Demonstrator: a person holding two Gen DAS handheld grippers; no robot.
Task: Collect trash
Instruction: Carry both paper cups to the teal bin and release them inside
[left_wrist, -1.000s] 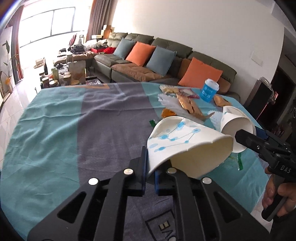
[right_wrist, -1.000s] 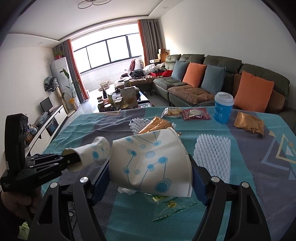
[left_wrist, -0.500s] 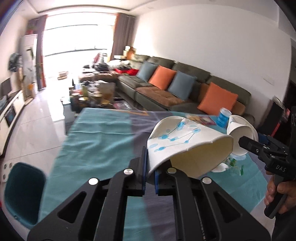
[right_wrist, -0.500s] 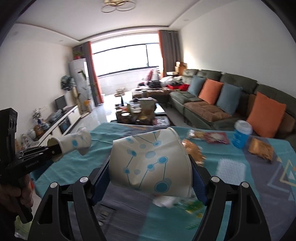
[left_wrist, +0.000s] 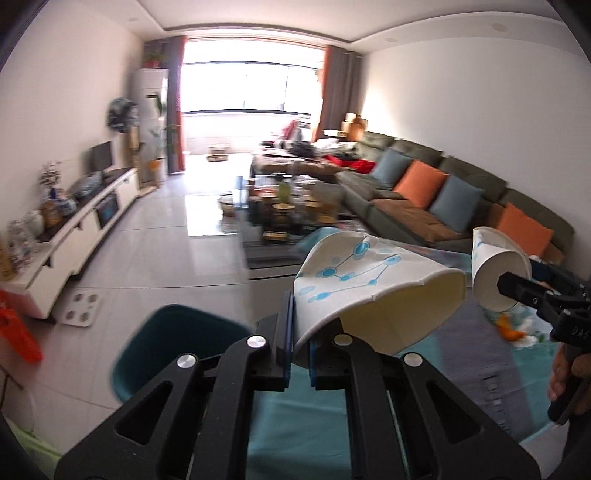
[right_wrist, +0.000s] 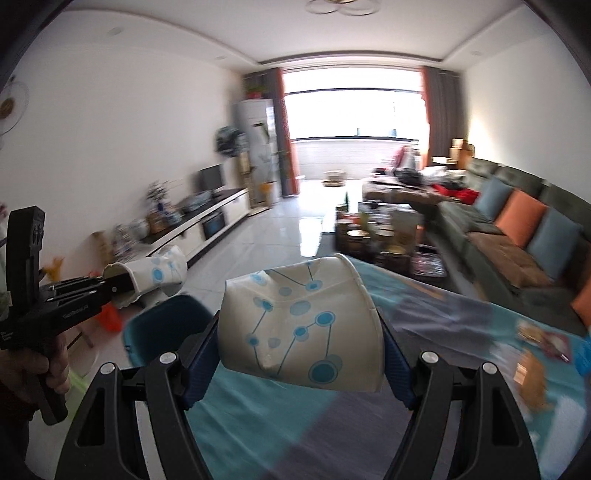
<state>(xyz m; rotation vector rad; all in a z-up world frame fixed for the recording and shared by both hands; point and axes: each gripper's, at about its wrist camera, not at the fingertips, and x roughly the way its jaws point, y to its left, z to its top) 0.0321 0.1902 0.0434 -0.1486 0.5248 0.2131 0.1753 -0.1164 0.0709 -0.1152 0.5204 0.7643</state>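
Note:
My left gripper (left_wrist: 298, 345) is shut on the rim of a white paper cup with blue dots (left_wrist: 369, 291), held in the air over the table's left end. My right gripper (right_wrist: 301, 354) is shut on the sides of a second, crushed paper cup (right_wrist: 299, 332). In the left wrist view the right gripper (left_wrist: 532, 295) and its cup (left_wrist: 496, 273) appear at the right. In the right wrist view the left gripper (right_wrist: 107, 290) and its cup (right_wrist: 155, 275) appear at the left. Snack wrappers (right_wrist: 535, 373) lie on the table at the right.
A teal and grey cloth covers the table (right_wrist: 443, 406). A teal chair (left_wrist: 173, 350) stands at the table's left end, also in the right wrist view (right_wrist: 166, 328). Beyond are a tiled floor, a cluttered coffee table (left_wrist: 284, 214), a sofa (left_wrist: 443, 199) and a TV cabinet (left_wrist: 74, 236).
Both grippers have lifted and swung left with their cups, away from the trash on the table, toward the table's left end and the teal chair. Both grips are unchanged.

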